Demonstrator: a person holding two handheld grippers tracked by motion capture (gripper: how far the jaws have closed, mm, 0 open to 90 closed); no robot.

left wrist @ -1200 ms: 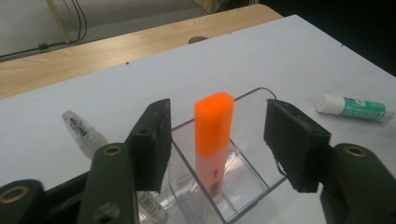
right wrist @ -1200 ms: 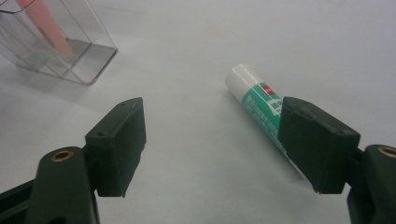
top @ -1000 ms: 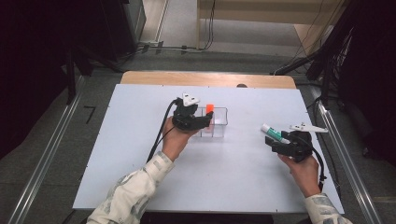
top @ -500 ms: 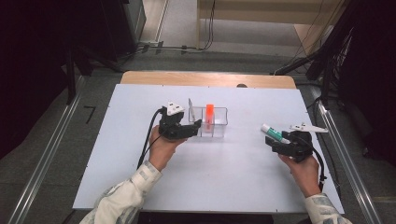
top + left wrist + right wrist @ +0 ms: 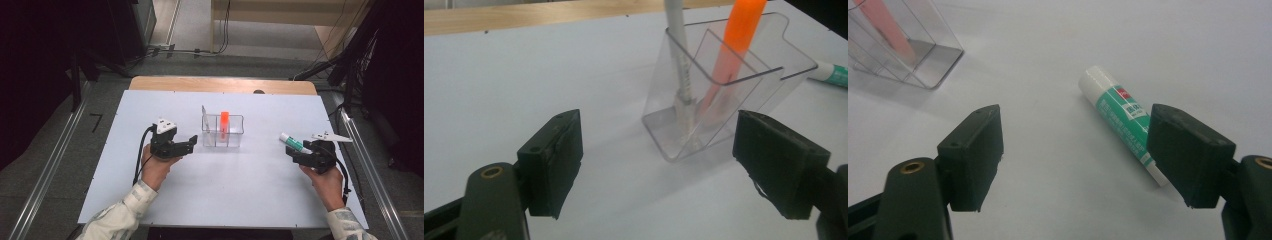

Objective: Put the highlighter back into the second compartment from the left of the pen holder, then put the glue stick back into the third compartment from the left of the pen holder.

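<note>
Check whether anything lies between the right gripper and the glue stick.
Nothing visible does. The glue stick lies flat on the white table, just ahead of the open right gripper, partly behind one of its fingers.

White tabletop (image 5: 150, 200) rectangular, matte; bare wooden strip (image 5: 220, 84) ran along far edge. Clear plastic organizer (image 5: 223, 132) with compartments stood upright near centre. Inside it, orange marker (image 5: 224, 124) upright in middle compartment, white pen (image 5: 680, 65) leaning in end compartment on left gripper's side. Green-and-white glue stick (image 5: 294, 143) lay flat on tabletop, well right of organizer, white cap end pointing toward organizer. Grey floor (image 5: 60, 165) and metal rails (image 5: 47, 175) flanked table on both sides.
</note>
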